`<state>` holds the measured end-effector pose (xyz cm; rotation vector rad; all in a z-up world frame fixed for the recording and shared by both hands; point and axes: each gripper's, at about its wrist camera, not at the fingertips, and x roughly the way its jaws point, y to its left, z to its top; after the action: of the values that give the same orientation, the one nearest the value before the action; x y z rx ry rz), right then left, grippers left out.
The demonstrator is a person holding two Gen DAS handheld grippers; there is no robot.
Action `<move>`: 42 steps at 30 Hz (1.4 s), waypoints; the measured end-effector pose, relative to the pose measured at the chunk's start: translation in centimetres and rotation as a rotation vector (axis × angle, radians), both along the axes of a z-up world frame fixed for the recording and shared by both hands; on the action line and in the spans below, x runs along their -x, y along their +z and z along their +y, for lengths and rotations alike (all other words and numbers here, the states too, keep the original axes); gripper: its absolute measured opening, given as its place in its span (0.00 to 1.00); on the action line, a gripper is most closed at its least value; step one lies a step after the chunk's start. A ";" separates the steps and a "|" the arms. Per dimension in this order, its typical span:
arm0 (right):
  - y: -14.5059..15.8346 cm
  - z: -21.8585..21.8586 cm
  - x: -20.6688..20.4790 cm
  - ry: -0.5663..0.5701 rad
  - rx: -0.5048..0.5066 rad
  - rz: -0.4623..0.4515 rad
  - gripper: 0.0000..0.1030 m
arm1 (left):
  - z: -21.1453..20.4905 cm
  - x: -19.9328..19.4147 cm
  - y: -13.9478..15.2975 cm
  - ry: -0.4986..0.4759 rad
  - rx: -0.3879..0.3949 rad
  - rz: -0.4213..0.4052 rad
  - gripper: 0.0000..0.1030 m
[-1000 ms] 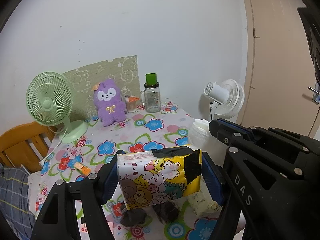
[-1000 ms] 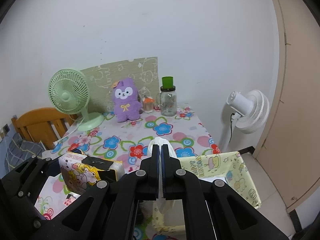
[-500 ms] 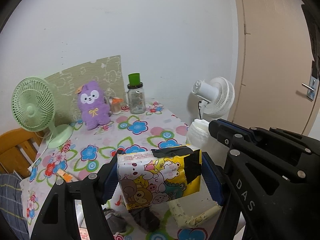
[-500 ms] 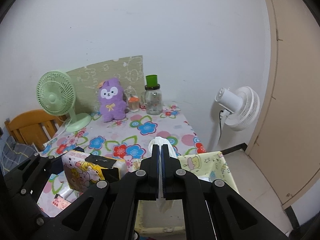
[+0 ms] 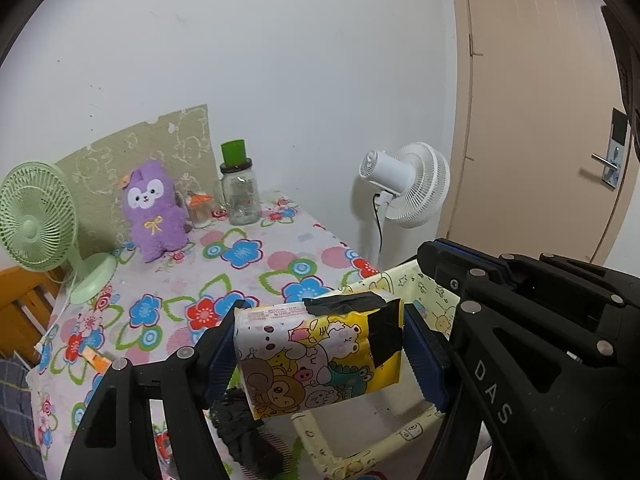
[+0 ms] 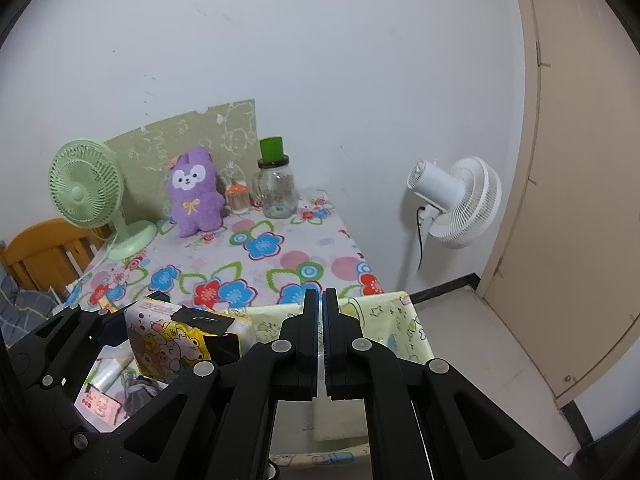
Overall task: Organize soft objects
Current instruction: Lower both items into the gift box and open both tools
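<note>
Over the pale yellow cartoon-print fabric bin (image 5: 430, 300) by the flower-print tablecloth's (image 5: 240, 264) edge, your left gripper (image 5: 320, 350) is clamped on a soft cartoon-animal tissue pack with black tape (image 5: 320, 356). Your right gripper (image 6: 320, 300) is pinched fully closed; can't tell if it's holding anything.

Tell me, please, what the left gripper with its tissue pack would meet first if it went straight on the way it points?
Probably the open yellow fabric bin just beyond the tissue pack held in the left gripper; depth is uncertain, so it might meet the bin's rim first.
</note>
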<state>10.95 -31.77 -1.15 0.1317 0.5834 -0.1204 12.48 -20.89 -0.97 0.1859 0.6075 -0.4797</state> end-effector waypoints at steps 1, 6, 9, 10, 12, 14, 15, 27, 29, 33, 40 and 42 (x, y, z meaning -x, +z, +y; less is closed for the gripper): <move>-0.3 -0.2 -0.1 -0.001 -0.004 0.007 0.04 | -0.2 -0.1 -0.1 -0.002 -0.001 0.006 0.74; -1.4 -0.9 -0.7 -0.005 -0.020 0.029 0.05 | -1.0 -0.7 -1.1 -0.017 -0.003 0.033 0.74; -2.2 -1.1 -1.1 -0.009 -0.016 0.056 0.06 | -1.4 -1.1 -1.8 -0.027 -0.005 0.055 0.74; -2.5 -1.2 -1.3 -0.011 -0.014 0.068 0.07 | -1.5 -1.3 -2.2 -0.029 -0.008 0.064 0.75; -3.0 -1.4 -1.6 -0.019 -0.008 0.087 0.25 | -1.8 -1.5 -2.8 -0.039 -0.010 0.080 0.75; -3.5 -1.6 -1.7 -0.034 -0.009 0.101 0.60 | -2.0 -1.6 -3.2 -0.050 -0.009 0.092 0.75; -3.6 -1.7 -1.7 -0.055 -0.002 0.096 0.70 | -2.1 -1.7 -3.4 -0.056 -0.007 0.099 0.78; -4.4 -2.5 -1.3 -0.101 0.024 0.090 0.86 | -2.4 -2.3 -4.7 -0.058 0.017 0.139 1.00; -4.5 -2.5 -1.3 -0.102 0.013 0.096 0.86 | -2.2 -2.2 -4.7 -0.062 0.021 0.142 1.00; -4.4 -2.0 -1.2 -0.096 0.014 0.094 0.86 | -1.9 -2.0 -4.6 -0.053 0.009 0.129 1.00; -4.1 -0.9 -1.0 -0.080 0.011 0.088 0.87 | -0.8 -1.5 -4.3 -0.036 -0.001 0.111 1.00; -4.0 -0.7 -0.9 -0.076 0.012 0.084 0.87 | -0.5 -1.4 -4.2 -0.030 -0.003 0.108 1.00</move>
<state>11.87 -32.43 -5.11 0.1379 0.6620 -0.2044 13.89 -21.38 -5.15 0.1726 0.7118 -0.5207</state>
